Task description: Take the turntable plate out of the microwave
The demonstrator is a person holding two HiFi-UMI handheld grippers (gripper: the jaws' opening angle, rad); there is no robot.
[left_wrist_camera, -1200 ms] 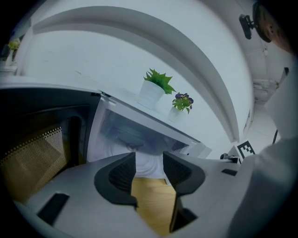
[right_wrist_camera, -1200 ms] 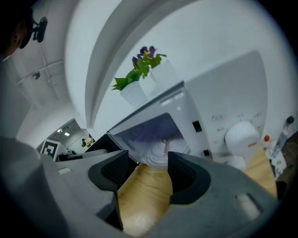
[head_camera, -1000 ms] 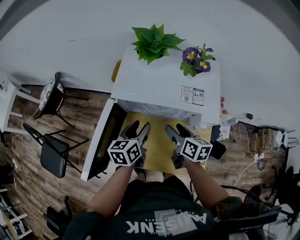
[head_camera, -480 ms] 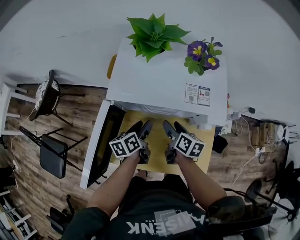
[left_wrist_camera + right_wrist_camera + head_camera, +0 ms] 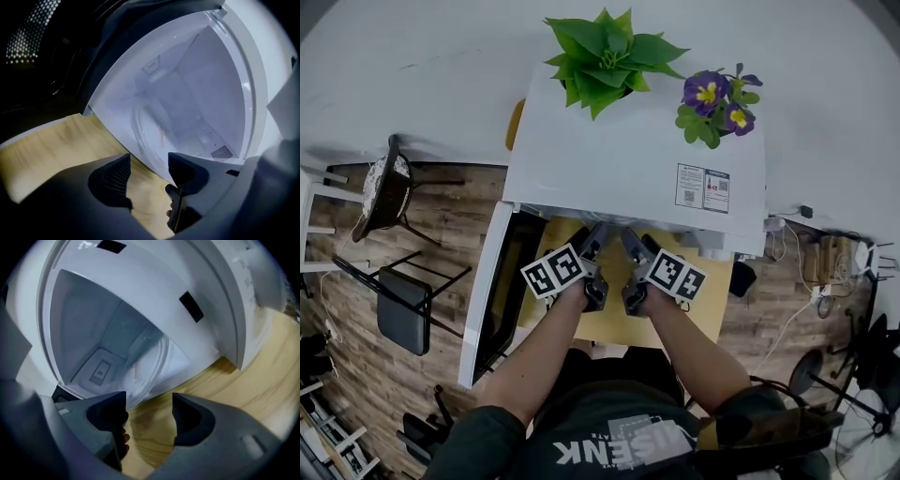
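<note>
The white microwave [image 5: 628, 159] stands on a light wooden table [image 5: 694, 319], its door [image 5: 487, 291] swung open to the left. The clear glass turntable plate [image 5: 146, 133] [image 5: 151, 365] lies on the cavity floor. My left gripper [image 5: 592, 240] [image 5: 149, 171] and right gripper [image 5: 634, 244] [image 5: 149, 411] hover side by side at the cavity mouth, just short of the plate's front rim. Both pairs of jaws are opening. Only the wooden tabletop shows between them, and neither gripper touches the plate.
A green potted plant [image 5: 605, 52] and purple flowers [image 5: 717, 103] sit on top of the microwave. Black chairs [image 5: 403, 309] stand on the wood floor at the left. Cables and a power strip [image 5: 825, 262] lie at the right.
Both grippers have moved forward toward the microwave opening, drawn closer together and rolled. Their tips now reach under the front edge of the microwave's top.
</note>
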